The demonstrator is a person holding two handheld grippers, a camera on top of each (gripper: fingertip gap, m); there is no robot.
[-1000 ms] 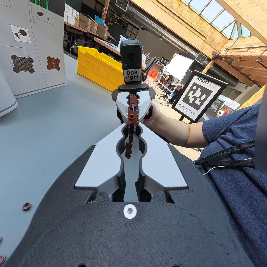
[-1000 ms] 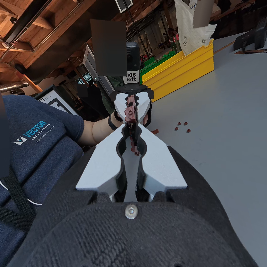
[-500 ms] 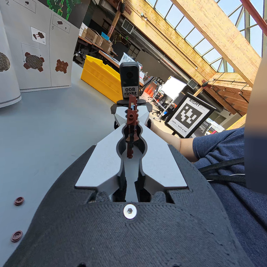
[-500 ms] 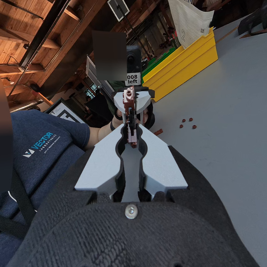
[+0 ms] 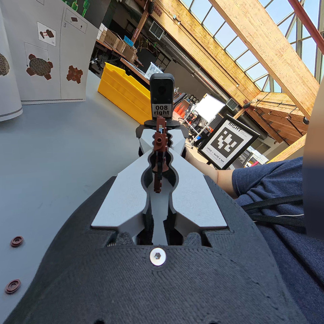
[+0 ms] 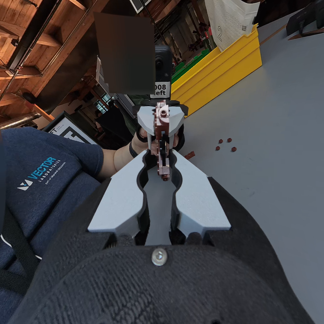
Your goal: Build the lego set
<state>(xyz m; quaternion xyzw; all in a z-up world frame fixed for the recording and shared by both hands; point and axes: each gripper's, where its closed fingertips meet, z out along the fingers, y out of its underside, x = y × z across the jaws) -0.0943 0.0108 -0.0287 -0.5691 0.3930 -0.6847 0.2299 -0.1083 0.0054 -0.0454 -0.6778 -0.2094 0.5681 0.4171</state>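
A flat reddish-brown lego assembly [image 5: 159, 142] with black parts is seen edge-on, held upright in the air between my two grippers, which face each other tip to tip. My left gripper [image 5: 160, 154] is shut on its near end. My right gripper [image 6: 160, 154] is shut on the other end of the assembly [image 6: 164, 121]. Each gripper shows in the other's view: the right gripper [image 5: 160, 135] and the left gripper [image 6: 161, 133]. Both are above the grey table [image 5: 61, 149].
Two round brown pieces [image 5: 16, 241] lie on the table at the left. Several round pieces [image 6: 226, 144] and a small brown plate [image 6: 190, 155] show in the right wrist view. A yellow bin [image 5: 122, 94], an instruction sheet [image 5: 45, 57] and a framed sign [image 5: 228, 142] stand behind. The person's forearm [image 5: 210, 173] is at the right. Only a small space, under 4 cm, lies between the two pairs of fingers.
Both grippers have tilted upward together, still holding the assembly between them. The assembly now sits a little higher against the opposite gripper in each view.
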